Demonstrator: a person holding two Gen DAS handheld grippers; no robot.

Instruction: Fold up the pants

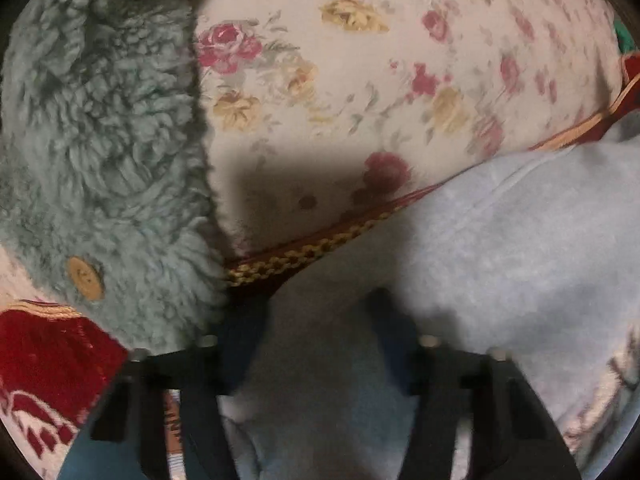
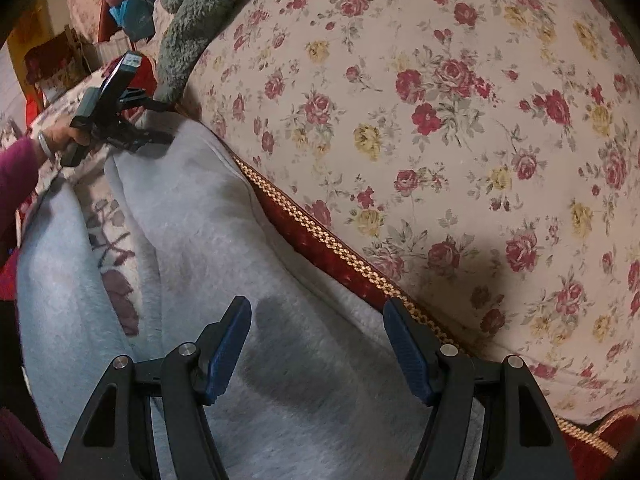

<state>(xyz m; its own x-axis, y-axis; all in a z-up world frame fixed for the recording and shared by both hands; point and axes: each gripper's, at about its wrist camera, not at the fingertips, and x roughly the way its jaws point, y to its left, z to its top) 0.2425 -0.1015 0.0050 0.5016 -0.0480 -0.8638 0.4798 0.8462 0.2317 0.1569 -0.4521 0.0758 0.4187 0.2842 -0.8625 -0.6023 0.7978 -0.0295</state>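
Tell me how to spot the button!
Find the big flowery cover. A fluffy grey-green garment lies at its left side in the left wrist view. Near the garment's lower edge sits one round tan button, the only smooth, hard thing on all that fuzz.

Pants [image 2: 208,240]: soft matt grey fleece. Cover [image 2: 440,120]: floral woven cloth. Jacket [image 1: 100,140]: shaggy teal pile.

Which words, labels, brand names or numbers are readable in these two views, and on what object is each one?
None can be read.
Orange strip between the left gripper's arms: marks too blurred to read.
Grey pants, floral cover, wooden button: no text visible.
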